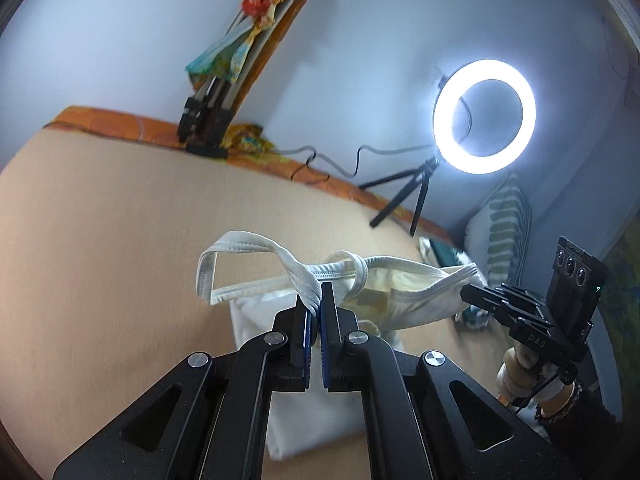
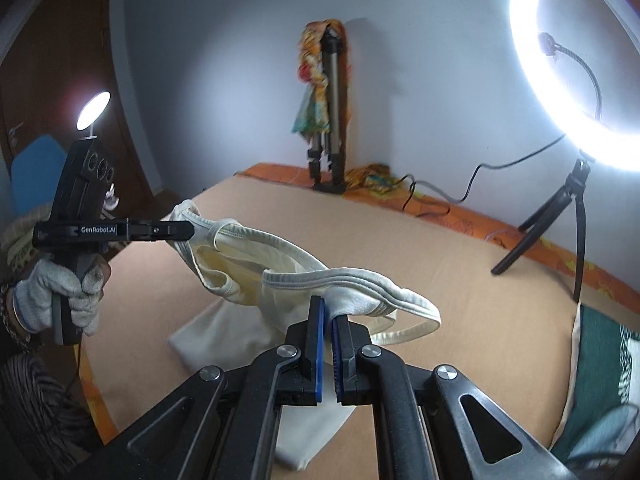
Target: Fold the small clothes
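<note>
Both grippers, left gripper and right gripper, pinch the white undershirt's straps at frame centre; I'd lower it evenly, keeping tension.

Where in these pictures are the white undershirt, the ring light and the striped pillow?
white undershirt (image 1: pixel 404 294): left wrist view, on its cream body fabric.
ring light (image 1: pixel 443 114): left wrist view, on the glowing ring's left side.
striped pillow (image 1: pixel 505 224): left wrist view, on its green-striped face.
</note>
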Action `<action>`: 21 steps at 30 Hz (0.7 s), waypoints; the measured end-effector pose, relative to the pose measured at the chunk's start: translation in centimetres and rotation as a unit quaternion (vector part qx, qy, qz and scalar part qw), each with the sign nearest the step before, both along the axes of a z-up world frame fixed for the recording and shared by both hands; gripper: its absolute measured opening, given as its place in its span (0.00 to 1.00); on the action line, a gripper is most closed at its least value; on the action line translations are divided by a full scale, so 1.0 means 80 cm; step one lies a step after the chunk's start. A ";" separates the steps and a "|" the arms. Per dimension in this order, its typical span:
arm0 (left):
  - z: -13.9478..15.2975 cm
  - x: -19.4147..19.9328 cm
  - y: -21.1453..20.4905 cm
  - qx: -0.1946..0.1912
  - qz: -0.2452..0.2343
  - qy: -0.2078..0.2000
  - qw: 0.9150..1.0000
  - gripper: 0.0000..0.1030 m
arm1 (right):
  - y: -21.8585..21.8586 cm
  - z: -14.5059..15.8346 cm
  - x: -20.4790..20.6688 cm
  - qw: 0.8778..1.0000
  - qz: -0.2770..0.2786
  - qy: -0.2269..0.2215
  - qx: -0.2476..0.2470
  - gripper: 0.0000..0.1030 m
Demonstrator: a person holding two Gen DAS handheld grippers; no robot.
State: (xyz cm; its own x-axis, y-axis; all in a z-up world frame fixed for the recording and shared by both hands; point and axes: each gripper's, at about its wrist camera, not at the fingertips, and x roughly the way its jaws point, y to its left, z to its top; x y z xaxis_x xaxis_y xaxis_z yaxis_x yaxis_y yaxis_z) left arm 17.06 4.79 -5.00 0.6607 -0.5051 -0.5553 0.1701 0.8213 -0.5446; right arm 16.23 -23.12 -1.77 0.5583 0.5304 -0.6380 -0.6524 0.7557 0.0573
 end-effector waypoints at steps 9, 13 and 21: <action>-0.046 -0.054 -0.012 0.023 -0.006 0.042 0.999 0.02 | 0.002 -0.055 -0.063 0.999 -0.010 0.010 -0.048 0.04; -0.051 -0.071 -0.022 0.046 -0.024 0.053 0.997 0.03 | -0.005 -0.060 -0.072 0.998 -0.015 0.017 -0.058 0.08; -0.025 -0.117 -0.013 0.057 -0.051 0.060 0.995 0.09 | -0.041 -0.041 -0.123 0.998 0.023 0.042 -0.036 0.20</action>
State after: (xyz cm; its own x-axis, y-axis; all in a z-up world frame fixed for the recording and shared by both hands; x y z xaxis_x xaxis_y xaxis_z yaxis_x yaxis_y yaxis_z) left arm 7.67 3.77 -7.03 0.5346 -0.4958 -0.6844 0.1953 0.8604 -0.4708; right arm 6.41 -26.41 -5.08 0.4783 0.5048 -0.7186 -0.6812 0.7297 0.0592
